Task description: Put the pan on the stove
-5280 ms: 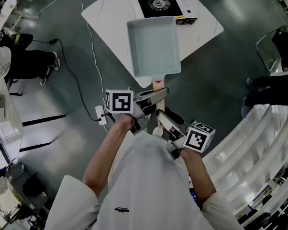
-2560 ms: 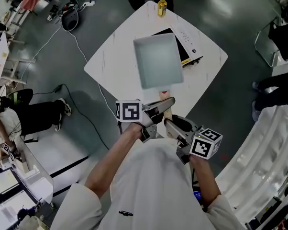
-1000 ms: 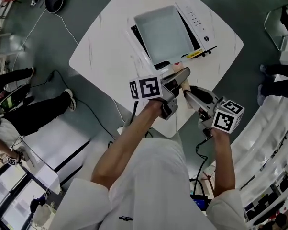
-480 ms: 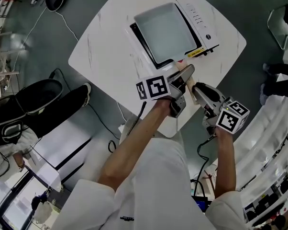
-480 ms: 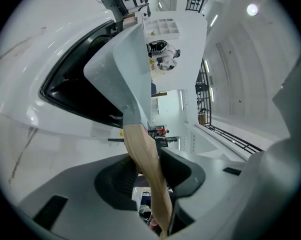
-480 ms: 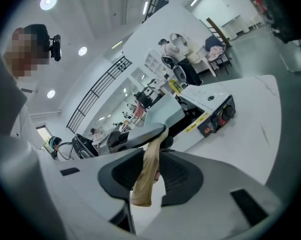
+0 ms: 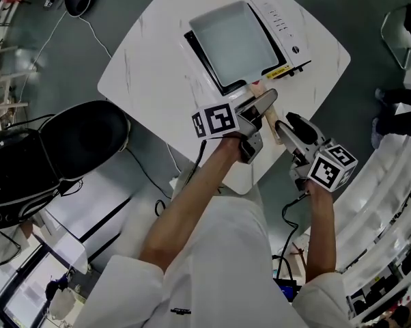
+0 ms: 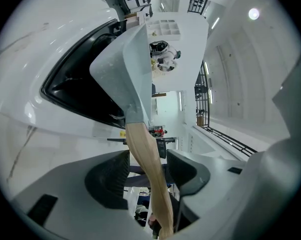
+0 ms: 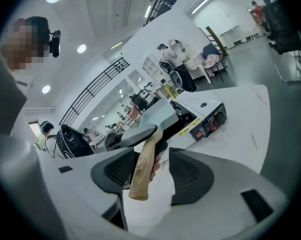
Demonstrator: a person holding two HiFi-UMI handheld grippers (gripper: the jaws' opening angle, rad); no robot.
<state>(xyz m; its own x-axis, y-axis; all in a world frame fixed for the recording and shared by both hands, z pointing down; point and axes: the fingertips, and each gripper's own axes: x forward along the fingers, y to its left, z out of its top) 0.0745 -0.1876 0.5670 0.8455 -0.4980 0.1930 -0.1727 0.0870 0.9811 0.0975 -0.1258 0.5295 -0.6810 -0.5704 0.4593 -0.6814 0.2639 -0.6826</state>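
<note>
The pan [image 7: 233, 41] sits on the stove [image 7: 284, 29] at the far side of the bench [image 7: 144, 67], its wooden handle [image 8: 144, 154] running straight back toward the person. The 2 tongs lie along that axis: the left tongs [image 7: 261, 106] straddle the handle nearer the pan, the right tongs [image 7: 288, 124] its tail end. Both have just been opening, and the handle stands between their pads, not pinched. The pan hides the burner, so whether it sits square I cannot tell.
</note>
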